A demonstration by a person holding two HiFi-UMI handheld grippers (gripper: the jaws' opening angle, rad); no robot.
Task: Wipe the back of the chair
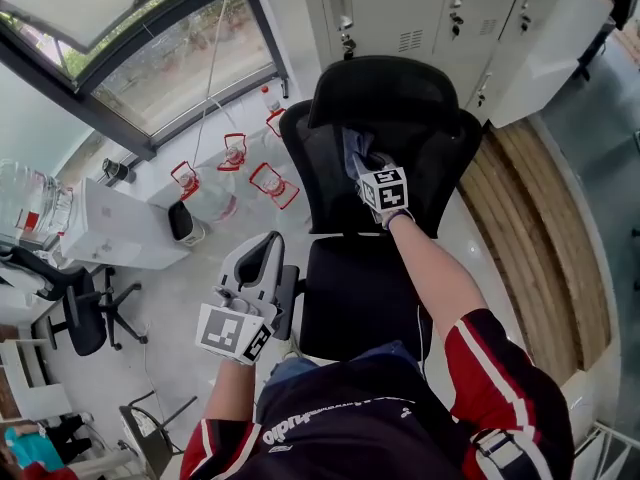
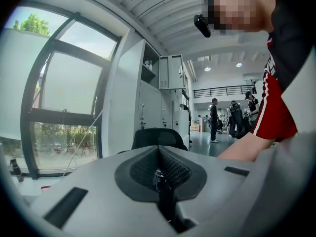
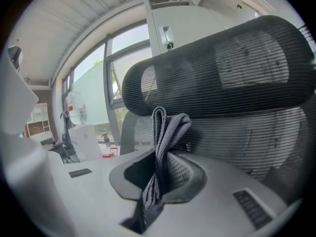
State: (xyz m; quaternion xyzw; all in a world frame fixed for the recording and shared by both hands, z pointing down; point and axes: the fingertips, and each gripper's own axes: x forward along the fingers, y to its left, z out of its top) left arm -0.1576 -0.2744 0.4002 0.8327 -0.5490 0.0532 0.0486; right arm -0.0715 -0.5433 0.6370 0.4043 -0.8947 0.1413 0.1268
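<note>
We pinch a grey cloth (image 3: pixel 165 132) in our right tongs (image 3: pixel 158 177) at the chair back (image 1: pixel 440 168); our left tongs (image 2: pixel 159 174) are closed and empty.

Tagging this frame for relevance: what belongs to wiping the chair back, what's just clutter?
Job: chair back, grey cloth, right gripper clamped on the cloth.
Lying about: water jugs, lockers, spare office chair; left gripper shut, empty.

Setting: open-plan office. Evidence: black mesh office chair (image 1: pixel 440 158); grey metal lockers (image 1: pixel 420 13) beyond it; large framed window (image 1: pixel 150 58); white surface (image 1: pixel 120 233) and second swivel chair (image 1: pixel 85 318) left of the left gripper (image 1: pixel 262 251); water jugs (image 1: pixel 215 198) on the floor (image 1: pixel 190 298); people (image 2: pixel 214 120) standing far ahead of that gripper.
</note>
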